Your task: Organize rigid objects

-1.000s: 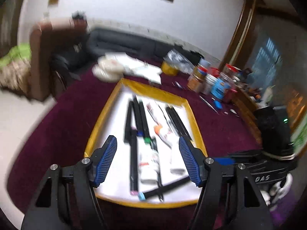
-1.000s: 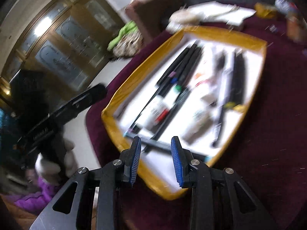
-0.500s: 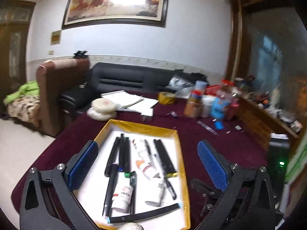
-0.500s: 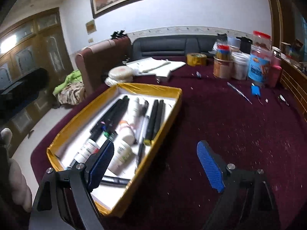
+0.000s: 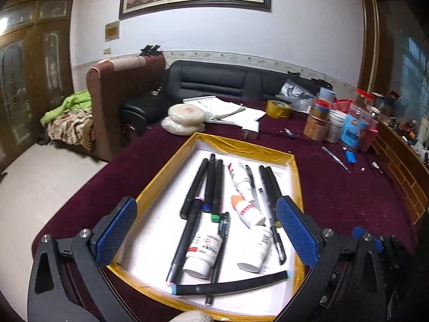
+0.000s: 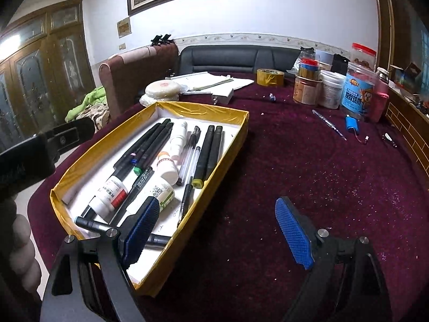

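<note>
Maroon table (image 6: 295,161): both grippers, left (image 5: 206,233), right (image 6: 217,230), angled down over tray (image 5: 241,145), jaws wide, empty.

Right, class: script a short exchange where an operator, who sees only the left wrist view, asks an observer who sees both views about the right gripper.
Operator: Is the right gripper holding anything?
Observer: No. The right gripper is open with nothing between its pads. Its jaws have just been opening.
Operator: Where is it relative to the box?
Observer: It straddles the right wall of the gold tray, with one finger over the tray's contents and the other over the maroon cloth.
</note>
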A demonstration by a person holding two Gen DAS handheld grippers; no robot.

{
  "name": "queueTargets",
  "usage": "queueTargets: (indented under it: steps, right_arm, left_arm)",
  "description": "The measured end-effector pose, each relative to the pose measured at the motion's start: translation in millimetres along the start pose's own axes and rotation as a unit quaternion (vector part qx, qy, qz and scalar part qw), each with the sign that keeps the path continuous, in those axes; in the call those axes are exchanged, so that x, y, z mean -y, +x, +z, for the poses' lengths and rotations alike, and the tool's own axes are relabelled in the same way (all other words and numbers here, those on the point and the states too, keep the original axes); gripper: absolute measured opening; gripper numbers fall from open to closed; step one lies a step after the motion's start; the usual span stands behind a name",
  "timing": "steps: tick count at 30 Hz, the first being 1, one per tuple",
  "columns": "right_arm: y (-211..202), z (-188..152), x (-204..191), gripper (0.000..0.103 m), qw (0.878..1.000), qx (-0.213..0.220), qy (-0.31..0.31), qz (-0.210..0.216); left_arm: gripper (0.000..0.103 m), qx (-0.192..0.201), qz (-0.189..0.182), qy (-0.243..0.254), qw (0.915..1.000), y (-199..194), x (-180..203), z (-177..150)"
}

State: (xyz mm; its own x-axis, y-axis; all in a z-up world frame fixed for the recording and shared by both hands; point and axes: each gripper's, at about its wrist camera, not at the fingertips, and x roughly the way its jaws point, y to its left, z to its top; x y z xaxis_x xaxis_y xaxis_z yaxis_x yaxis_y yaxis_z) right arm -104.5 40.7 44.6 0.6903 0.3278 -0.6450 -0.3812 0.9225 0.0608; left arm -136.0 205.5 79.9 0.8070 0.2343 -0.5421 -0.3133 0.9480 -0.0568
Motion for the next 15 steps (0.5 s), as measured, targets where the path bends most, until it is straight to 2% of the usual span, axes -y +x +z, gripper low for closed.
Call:
queueTargets:
  steps: [3,15]
  right_arm:
    - [1.5,-0.6,-3.6,0.085,1.0,-0.002,-0.005,-0.004]
    - [9.0,-2.6,-12.4,0.085,1.0,-0.018,-0.015,-0.007]
  left_arm:
    - [0.103,0.0,0.019,0.006,0.9998,3.3,-1.3,-1.5]
    - [0.103,-0.03,0.018,-0.005,0.9994,18.2,-12.8,-4.6]
